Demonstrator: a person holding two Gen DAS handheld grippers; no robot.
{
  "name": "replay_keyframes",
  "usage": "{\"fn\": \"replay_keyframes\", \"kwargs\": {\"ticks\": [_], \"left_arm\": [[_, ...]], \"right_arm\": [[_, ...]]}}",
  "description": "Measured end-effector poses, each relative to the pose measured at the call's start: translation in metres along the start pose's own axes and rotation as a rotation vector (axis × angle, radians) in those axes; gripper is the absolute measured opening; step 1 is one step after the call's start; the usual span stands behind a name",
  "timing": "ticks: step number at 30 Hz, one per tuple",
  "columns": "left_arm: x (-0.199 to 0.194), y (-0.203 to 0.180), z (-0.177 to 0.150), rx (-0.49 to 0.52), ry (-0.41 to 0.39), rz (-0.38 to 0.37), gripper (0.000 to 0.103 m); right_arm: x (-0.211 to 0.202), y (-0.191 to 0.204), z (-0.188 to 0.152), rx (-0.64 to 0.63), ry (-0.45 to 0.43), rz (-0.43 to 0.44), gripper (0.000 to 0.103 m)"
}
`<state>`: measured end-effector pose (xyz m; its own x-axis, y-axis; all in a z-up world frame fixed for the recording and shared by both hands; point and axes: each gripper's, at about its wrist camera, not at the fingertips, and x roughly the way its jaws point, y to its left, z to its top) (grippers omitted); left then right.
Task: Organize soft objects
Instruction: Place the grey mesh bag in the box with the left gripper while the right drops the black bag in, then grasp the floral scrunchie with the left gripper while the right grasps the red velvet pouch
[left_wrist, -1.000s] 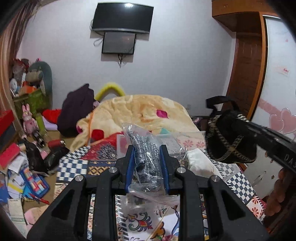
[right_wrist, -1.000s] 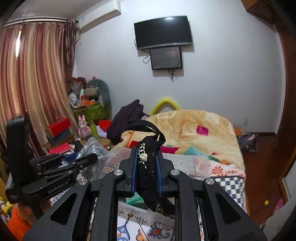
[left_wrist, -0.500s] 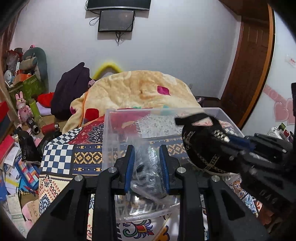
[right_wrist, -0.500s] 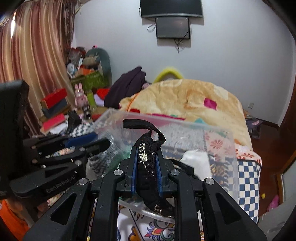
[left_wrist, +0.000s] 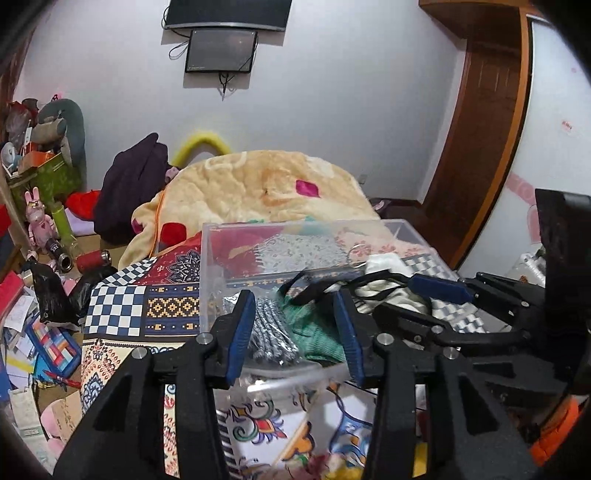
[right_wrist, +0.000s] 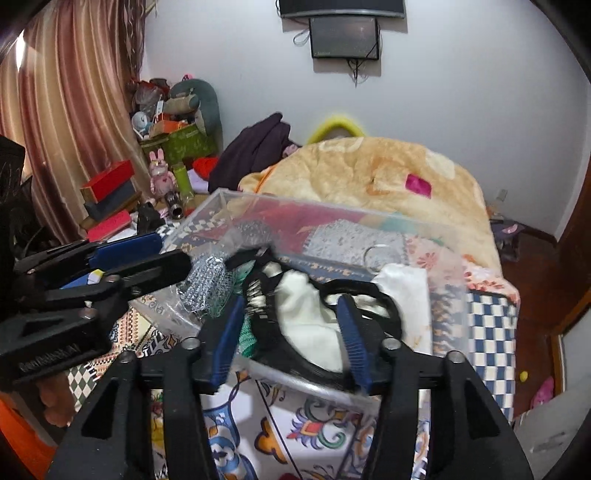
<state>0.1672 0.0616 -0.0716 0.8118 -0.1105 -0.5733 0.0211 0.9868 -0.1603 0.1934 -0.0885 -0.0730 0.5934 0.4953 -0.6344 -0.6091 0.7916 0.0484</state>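
1. Left wrist view: the left gripper (left_wrist: 293, 332) fills the lower centre of the frame with its jaws spread wide, gripping nothing.
2. Between and just past those jaws, a clear bag of silver-grey mesh fabric (left_wrist: 267, 330) lies inside the clear plastic box (left_wrist: 210, 266), touching a green knit item (left_wrist: 314, 330) to its right.
3. Right of centre in that view, the right gripper (left_wrist: 439, 290) reaches over the box from the right edge, its blue pads above a white cloth (left_wrist: 386, 275).
4. Right wrist view: the right gripper (right_wrist: 288, 328) sits in the lower centre with its jaws apart, holding nothing.
5. A black strappy garment (right_wrist: 295, 354) lies loose in the box (right_wrist: 443, 258) between those jaws, draped over the white cloth (right_wrist: 310, 325). Whether it touches either blue pad I cannot tell, as the garment is blurred.
6. At left of that view, the left gripper (right_wrist: 147, 258) points in over the box's left corner, beside the bagged mesh fabric (right_wrist: 208, 280).
7. The box rests on a patterned bedspread (left_wrist: 122, 306) on the bed, with a peach blanket (left_wrist: 258, 184) heaped beyond it in the middle of the frame.
8. 2 dark screens (left_wrist: 221, 51) hang on the wall at the top.
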Motion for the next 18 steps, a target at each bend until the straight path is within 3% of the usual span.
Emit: {"fn": "replay_keyframes", "kwargs": {"ticks": [10, 14, 18], "left_arm": [[-0.062, -0.011, -0.006, 0.044, -0.097, 0.005, 0.059], [-0.077, -0.017, -0.025, 0.081, -0.087, 0.021, 0.061], [-0.080, -0.022, -0.044, 0.096, -0.054, 0.024, 0.065]], "right_arm": [[-0.066, -0.005, -0.005, 0.003, -0.148, -0.032, 0.073], [-0.083, 0.000, -0.022, -0.028, -0.173, -0.050, 0.080], [-0.085, 0.004, -0.042, -0.050, -0.148, -0.080, 0.080]]}}
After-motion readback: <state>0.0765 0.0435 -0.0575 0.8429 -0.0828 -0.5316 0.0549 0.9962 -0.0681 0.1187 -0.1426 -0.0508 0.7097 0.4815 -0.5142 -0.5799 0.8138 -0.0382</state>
